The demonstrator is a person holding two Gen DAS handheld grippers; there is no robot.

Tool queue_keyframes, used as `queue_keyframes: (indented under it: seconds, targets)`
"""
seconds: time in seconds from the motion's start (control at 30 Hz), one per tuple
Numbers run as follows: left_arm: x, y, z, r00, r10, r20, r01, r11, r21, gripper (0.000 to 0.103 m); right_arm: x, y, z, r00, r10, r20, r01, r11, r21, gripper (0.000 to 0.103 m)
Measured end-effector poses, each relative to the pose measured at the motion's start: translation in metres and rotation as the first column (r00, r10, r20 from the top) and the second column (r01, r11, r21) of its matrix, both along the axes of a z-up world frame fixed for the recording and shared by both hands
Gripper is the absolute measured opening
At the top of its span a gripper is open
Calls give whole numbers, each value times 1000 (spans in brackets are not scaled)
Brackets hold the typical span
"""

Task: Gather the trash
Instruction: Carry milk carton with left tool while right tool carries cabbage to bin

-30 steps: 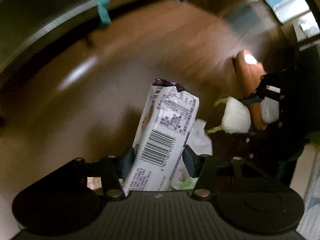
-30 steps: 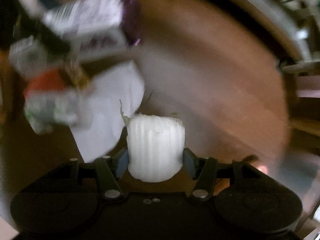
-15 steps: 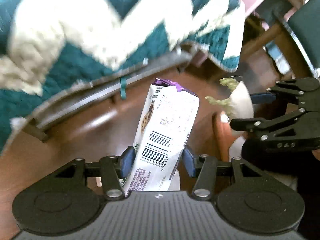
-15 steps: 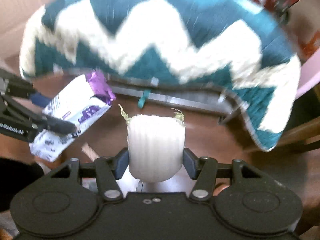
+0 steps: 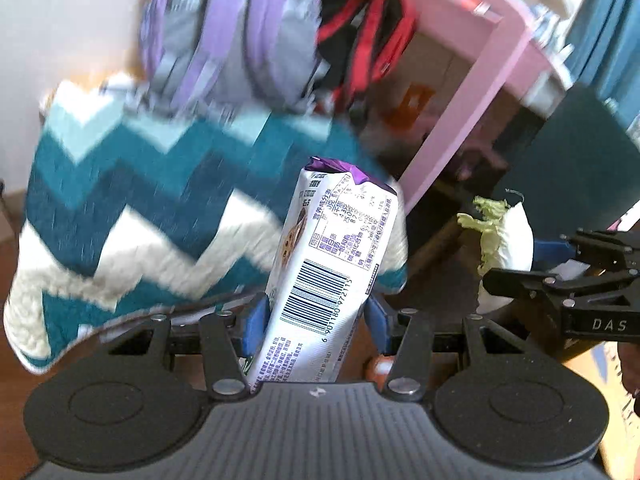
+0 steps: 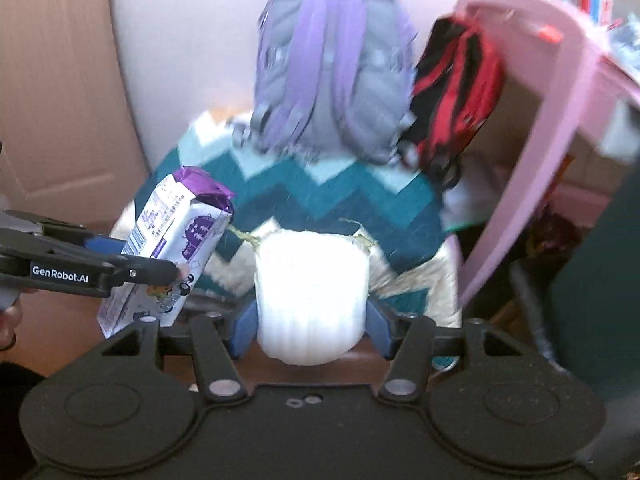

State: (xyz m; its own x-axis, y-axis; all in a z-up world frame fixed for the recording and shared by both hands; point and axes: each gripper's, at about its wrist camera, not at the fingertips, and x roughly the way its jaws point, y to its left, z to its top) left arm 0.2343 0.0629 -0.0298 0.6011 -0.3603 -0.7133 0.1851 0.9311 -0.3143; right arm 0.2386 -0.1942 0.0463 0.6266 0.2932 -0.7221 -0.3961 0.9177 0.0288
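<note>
Trash is in both grippers, each piece held clear of any surface. The left gripper [image 5: 314,314] is clamped partway closed on a white-and-purple snack wrapper [image 5: 332,272], its blue pads pressing the packet's two long sides just beside the barcode; the packet stands nearly upright, leaning slightly right, with its crimped purple end on top. The right gripper [image 6: 310,320] is likewise partway closed on a white cabbage stump [image 6: 312,292], ribbed and rounded at the base, with thin green leaf scraps at its upper corners; the pads bear on both flanks.

From the left wrist view the right gripper sits to the right with the stump's ragged green edge towards the wrapper, and a clear gap lies between the two loads. From the right wrist view the wrapper's corner comes near the stump's leaf scrap without touching.

Ahead lies a teal-and-white zigzag blanket [image 5: 132,208], its lower hem just beyond the left gripper's fingers. Behind it rest a grey-and-purple backpack [image 6: 332,68] and a black-and-red bag [image 6: 452,96]. A pink frame [image 6: 532,184] slants down on the right, near the stump's side. Bare wall stands above the left.
</note>
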Motion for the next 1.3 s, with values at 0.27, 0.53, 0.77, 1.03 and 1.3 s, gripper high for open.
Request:
queue_keyframes:
  seconds: [0.27,0.53,0.77,1.03,1.3]
  targets:
    - [-7,-71,102,983,-39,178,46,998,-32,51,-10,-71,80,985,-101,140,96,994,41,56]
    - [5,-161,196,938,-124,324,151,987,-58,51,-6,-162,148,935,-262,238,259,965,45,56]
    - [30,-249,250,899,-199,389,238,970,-53,51,5,-237,180,898,-363,250,365,930,39,56]
    - [66,-340,269,879,-258,401,295,955,-31,51,31,-293,160,890,-419,180,432,901,-37,56]
    - [95,-413,259,870,-321,373,343,939,9,51,54,-311,130,908,-404,106,415,903,-114,56]
